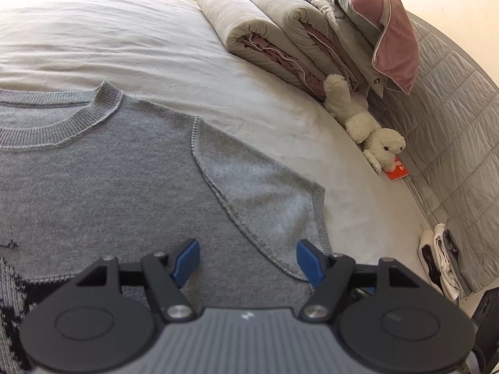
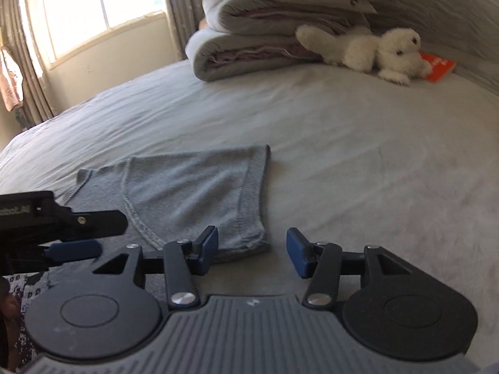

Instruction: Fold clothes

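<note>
Grey knit sweater (image 1: 103, 187), flat on bed (image 1: 93, 46), lower left: short sleeve (image 2: 193, 187) folded inward, remaining folds pending; left tool (image 1: 248, 261) and right tool (image 2: 252, 251) both released, empty.

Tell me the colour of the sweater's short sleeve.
Light grey sleeve, clearest in the left wrist view.

left wrist: close, angled down | right wrist: close, toward window (image 2: 103, 3) | shared: sleeve (image 1: 265, 193), plush toy (image 1: 365, 124)

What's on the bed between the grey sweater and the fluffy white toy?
Nothing, just bare sheet between the sweater and the toy. The right wrist view shows it best.
</note>
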### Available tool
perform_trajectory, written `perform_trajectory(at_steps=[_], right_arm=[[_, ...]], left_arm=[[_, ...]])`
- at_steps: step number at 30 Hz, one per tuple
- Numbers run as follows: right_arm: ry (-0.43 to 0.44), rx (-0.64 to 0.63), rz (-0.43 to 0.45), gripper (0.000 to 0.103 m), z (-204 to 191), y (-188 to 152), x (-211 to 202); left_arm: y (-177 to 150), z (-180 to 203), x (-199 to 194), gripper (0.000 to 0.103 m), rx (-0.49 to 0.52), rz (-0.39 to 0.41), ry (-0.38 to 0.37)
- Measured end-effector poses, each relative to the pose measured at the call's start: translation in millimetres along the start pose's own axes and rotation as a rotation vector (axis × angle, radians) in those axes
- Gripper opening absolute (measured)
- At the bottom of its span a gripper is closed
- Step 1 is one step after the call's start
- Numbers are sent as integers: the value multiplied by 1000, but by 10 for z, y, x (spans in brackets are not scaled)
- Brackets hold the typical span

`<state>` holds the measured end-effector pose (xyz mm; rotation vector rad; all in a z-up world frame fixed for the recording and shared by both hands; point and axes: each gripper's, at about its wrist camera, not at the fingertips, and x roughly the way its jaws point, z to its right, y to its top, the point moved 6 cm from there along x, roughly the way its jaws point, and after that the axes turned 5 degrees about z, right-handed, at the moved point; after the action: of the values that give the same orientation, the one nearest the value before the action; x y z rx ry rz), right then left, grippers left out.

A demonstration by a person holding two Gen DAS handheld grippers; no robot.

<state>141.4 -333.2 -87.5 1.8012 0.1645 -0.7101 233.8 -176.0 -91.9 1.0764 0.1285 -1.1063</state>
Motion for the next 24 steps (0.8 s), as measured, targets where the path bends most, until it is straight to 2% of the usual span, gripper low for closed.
perform_trajectory(at_steps=[1,2,3,9,11,15,19,24], right_arm=[[16,-11,7,53,-24,-7,14],[39,-21,13,39,-55,-14,27],[63,-31,19,13,-86,-20,40],[189,-85,110,12,-283,8,-154],[238,-138,144,12,-402,15,-241],[338,-256,142,12,-661,-85,-314],[396,-358,122,12,-844,-207,-347],[408,-399,108,12,-874,-257,-341]], left_arm=[[5,16,1,70,7,-3,-1],[9,35,3,70,13,-6,-2],[14,53,6,70,20,-9,-4],[70,116,-23,71,23,-13,-43],[94,128,-37,71,18,-12,-64],[121,172,-43,71,26,-9,-89],[106,219,16,71,73,-15,-60],[84,216,135,71,134,-12,6]])
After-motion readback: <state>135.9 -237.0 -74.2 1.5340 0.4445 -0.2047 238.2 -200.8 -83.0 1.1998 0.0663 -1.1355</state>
